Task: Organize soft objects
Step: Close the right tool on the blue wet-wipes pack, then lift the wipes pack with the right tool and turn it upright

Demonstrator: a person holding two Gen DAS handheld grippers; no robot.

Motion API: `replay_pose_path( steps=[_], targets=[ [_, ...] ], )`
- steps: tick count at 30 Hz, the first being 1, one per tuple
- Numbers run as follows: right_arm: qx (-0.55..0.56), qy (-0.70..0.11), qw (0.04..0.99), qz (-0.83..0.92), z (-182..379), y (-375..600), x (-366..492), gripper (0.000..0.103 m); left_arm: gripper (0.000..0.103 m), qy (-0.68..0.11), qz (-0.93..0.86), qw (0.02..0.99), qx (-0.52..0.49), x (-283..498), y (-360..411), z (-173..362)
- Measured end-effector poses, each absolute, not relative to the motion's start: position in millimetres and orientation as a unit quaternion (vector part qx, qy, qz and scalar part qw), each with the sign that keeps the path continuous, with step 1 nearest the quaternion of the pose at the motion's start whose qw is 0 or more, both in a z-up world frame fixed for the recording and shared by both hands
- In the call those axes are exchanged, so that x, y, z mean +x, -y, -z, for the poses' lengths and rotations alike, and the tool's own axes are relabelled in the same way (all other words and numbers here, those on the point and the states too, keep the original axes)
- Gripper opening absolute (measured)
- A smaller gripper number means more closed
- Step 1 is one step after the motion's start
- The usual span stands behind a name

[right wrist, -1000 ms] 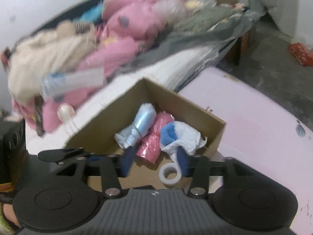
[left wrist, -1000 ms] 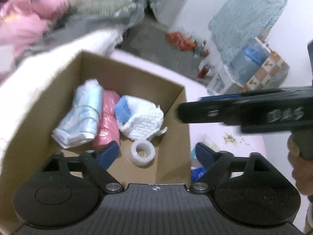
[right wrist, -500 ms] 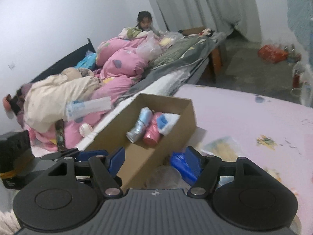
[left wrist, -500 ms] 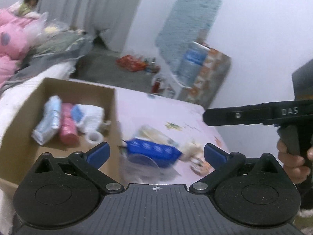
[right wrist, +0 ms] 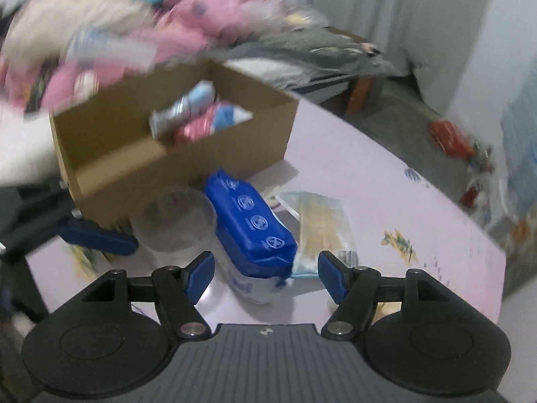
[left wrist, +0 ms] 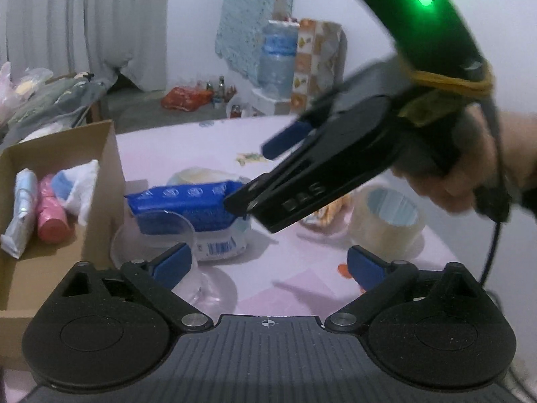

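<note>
A blue soft packet [left wrist: 188,206] [right wrist: 250,226] lies on the pink table beside a cardboard box [left wrist: 110,181] [right wrist: 174,147]. The box holds a light blue roll [left wrist: 20,208], a pink roll [left wrist: 50,213] and a white cloth with a blue sponge [left wrist: 79,184]. My right gripper [right wrist: 266,277] is open, its fingers straddling the near end of the blue packet; it also shows in the left wrist view [left wrist: 258,178]. My left gripper [left wrist: 268,265] is open and empty, just above the table near the box corner.
A clear plastic cup [right wrist: 174,225] stands between box and packet. A flat yellowish packet [right wrist: 322,225] lies right of the blue one. A tape roll [left wrist: 389,221] sits on the table's right. A bed with pink bedding [right wrist: 167,33] lies behind the box.
Both grippers have swung away from over the box to the table beside it. The right gripper has dropped down around the blue packet and opened wider.
</note>
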State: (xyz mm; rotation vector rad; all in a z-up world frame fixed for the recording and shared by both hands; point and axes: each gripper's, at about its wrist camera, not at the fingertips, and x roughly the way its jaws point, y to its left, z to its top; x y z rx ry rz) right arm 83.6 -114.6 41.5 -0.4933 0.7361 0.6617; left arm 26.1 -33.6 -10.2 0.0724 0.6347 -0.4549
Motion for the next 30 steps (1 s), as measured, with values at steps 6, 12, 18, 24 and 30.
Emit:
replay_pose_path(
  steps=[6,12,18,24,30],
  targets=[
    [-0.312,-0.345,0.814,-0.346,-11,100,105,0.071,0.093,-0.33,0.228,0.915,0.044,37,35,26],
    [-0.292,-0.362,0.797,-0.385,7,95,120,0.062,0.088,-0.346,0.23,0.909,0.043,35,27,31],
    [-0.231,-0.388,0.814,-0.365,1,112,115,0.056,0.088,-0.346,0.232,0.908,0.046,22,20,32],
    [-0.204,-0.418,0.833,-0.3,-4,137,78,0.055,0.088,-0.344,0.227,0.911,0.032,8,7,35],
    [-0.228,-0.412,0.851,-0.234,-6,146,8,0.055,0.088,-0.346,0.237,0.908,-0.008,-9,-18,36]
  ],
)
